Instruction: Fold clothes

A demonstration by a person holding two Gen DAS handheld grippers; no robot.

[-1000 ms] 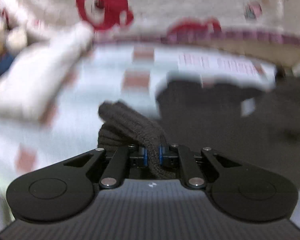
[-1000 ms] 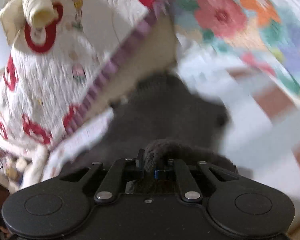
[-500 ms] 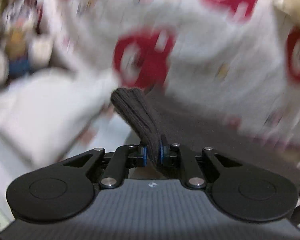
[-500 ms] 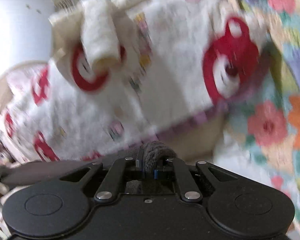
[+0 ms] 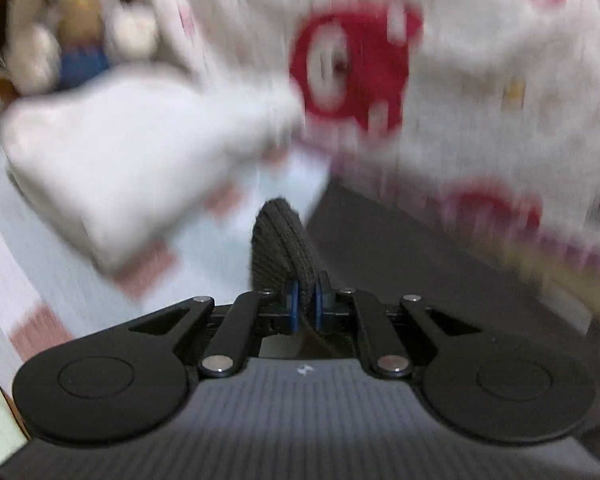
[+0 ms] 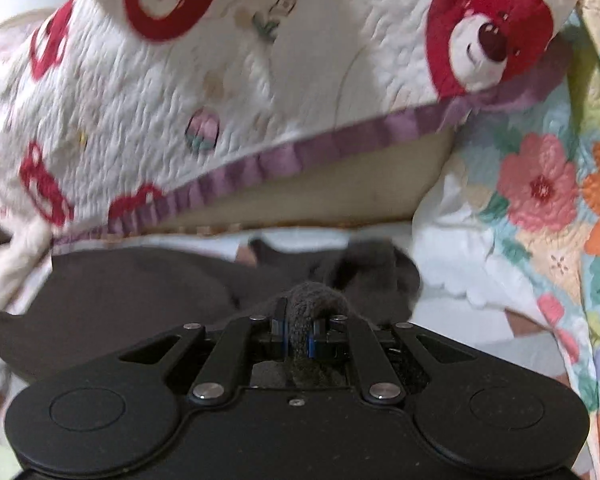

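A dark grey knit garment lies spread on the bed ahead of my right gripper. That gripper is shut on a rolled edge of the knit, which bulges over its blue pads. In the blurred left wrist view, my left gripper pinches another ribbed fold of the same garment. This fold stands up from the jaws, which are closing tighter on it. The rest of the dark cloth stretches off to the right.
A white quilted blanket with red bear prints hangs over the far side, and a floral quilt lies at the right. A white pillow-like bundle and a stuffed toy sit at the left on the checked sheet.
Both grippers have swung and rolled while still holding the garment. The right view rose toward the blanket, then came back to show the dark cloth spread flat on the bed.
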